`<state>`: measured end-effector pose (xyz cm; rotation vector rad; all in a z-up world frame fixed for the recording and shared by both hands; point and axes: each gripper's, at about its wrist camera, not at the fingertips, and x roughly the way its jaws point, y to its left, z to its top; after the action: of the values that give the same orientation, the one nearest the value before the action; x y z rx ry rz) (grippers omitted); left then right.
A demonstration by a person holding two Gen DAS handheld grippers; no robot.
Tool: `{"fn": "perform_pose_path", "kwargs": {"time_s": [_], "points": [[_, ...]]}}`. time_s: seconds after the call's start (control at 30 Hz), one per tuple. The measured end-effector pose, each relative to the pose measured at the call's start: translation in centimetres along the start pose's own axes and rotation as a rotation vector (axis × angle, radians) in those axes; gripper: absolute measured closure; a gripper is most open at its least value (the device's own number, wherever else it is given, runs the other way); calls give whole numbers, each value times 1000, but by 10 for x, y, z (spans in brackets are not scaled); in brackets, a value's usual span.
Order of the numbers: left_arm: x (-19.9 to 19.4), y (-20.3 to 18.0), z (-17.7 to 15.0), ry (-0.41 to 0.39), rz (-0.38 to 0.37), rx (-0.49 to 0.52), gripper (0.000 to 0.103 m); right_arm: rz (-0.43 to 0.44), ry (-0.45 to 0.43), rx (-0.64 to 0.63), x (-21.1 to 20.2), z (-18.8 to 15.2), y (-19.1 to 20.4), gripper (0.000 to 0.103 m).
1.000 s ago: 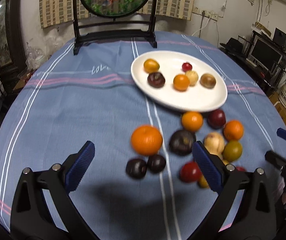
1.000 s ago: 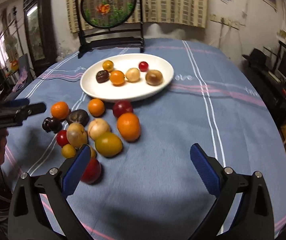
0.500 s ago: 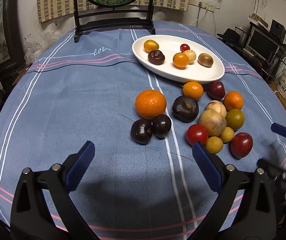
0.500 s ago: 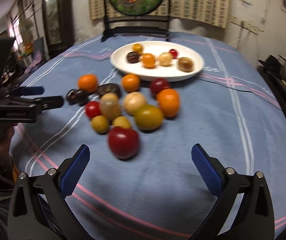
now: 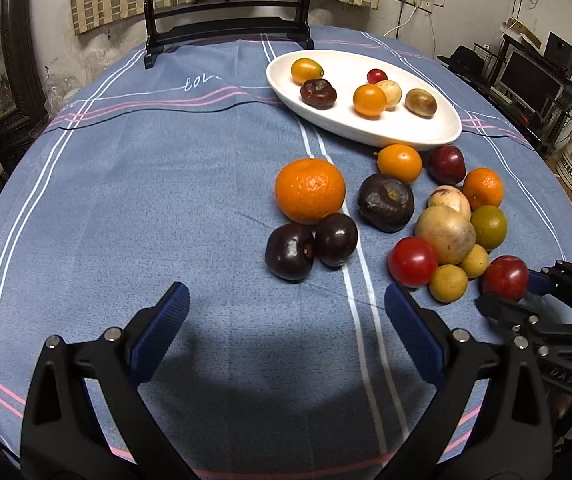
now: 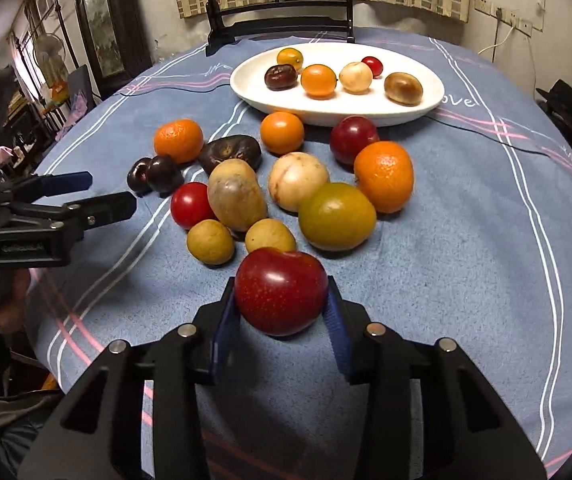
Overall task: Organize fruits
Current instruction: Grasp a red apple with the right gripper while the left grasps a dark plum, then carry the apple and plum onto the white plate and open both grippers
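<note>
A dark red plum (image 6: 281,292) lies on the blue cloth at the near edge of a heap of loose fruit. My right gripper (image 6: 281,300) is closing its jaws, with the plum between the blue pads (image 6: 336,320) and both pads pressing on its sides. In the left wrist view the same plum (image 5: 505,277) shows at the far right, with the right gripper (image 5: 520,292) around it. My left gripper (image 5: 286,316) stands open over bare cloth, just short of two dark plums (image 5: 311,245). A white oval plate (image 6: 426,98) at the back holds several small fruits.
Loose fruit on the cloth includes a big orange (image 5: 310,190), a red tomato (image 6: 191,205), a green-yellow fruit (image 6: 337,216) and a tan one (image 6: 237,195). A black-framed round screen (image 5: 226,20) stands behind the plate. The round table's edge (image 6: 566,420) runs close by.
My right gripper moved forward and down to the dark red plum and its jaws came in from wide open onto it. The left gripper sank slightly toward the cloth.
</note>
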<state>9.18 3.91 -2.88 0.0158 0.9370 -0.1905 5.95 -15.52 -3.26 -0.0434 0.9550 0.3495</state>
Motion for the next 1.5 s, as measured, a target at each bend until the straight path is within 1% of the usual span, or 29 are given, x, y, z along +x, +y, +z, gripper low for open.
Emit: {"fn": "perform_pose_path", "kwargs": {"time_s": [0.13, 0.23, 0.37, 0.43, 0.47, 0.53, 0.6, 0.67, 0.7, 0.73, 0.8, 0.87, 0.9, 0.93, 0.97, 1.07, 1.13, 1.33, 1.4, 1.5], "points": [[4, 3, -1, 9, 8, 2, 4, 18, -3, 7, -6, -6, -6, 61], [7, 5, -2, 17, -10, -2, 4, 18, -12, 9, -11, -8, -9, 61], [15, 9, -1, 30, 7, -14, 6, 21, -32, 12, -20, -9, -12, 61], [20, 13, 1, 38, -6, -27, 16, 23, -38, 11, -22, -10, -13, 61], [22, 15, 4, 34, -5, -32, 18, 23, -39, 12, -23, -11, -14, 61], [24, 17, 8, 27, 15, -34, 30, 29, -32, 16, -23, -11, -16, 61], [26, 17, 12, 20, 27, -19, 35, 39, -28, 25, -22, -12, -17, 61], [26, 15, 14, 15, 19, -9, 40, 39, -30, 21, -23, -13, -16, 61], [26, 13, 16, 13, 14, -4, 46, 40, -31, 21, -24, -13, -16, 61], [27, 11, 17, 10, 13, 4, 48, 41, -32, 21, -24, -13, -15, 61], [28, 6, 20, -5, 35, 33, 48, 41, -34, 15, -25, -13, -14, 61], [31, 4, 23, -5, 40, 42, 48, 40, -35, 14, -26, -13, -14, 61], [33, 4, 24, 2, 33, 41, 51, 39, -35, 14, -26, -13, -14, 61], [33, 4, 25, 5, 17, 40, 64, 39, -35, 15, -26, -13, -15, 61], [34, 2, 26, 6, -26, 48, 72, 38, -35, 16, -26, -14, -15, 61], [32, -2, 24, 1, -8, 69, 71, 38, -41, 19, -28, -13, -16, 61], [30, -1, 24, -7, -14, 64, 71, 37, -44, 20, -29, -13, -16, 61], [7, -3, 26, -63, -18, 67, 71, 29, -71, 26, -38, -8, -24, 61], [-5, -5, 32, -91, -46, 70, 71, 25, -93, 30, -45, -3, -28, 61], [-14, -12, 44, -113, -75, 86, 71, 21, -132, 32, -54, 12, -34, 61]]}}
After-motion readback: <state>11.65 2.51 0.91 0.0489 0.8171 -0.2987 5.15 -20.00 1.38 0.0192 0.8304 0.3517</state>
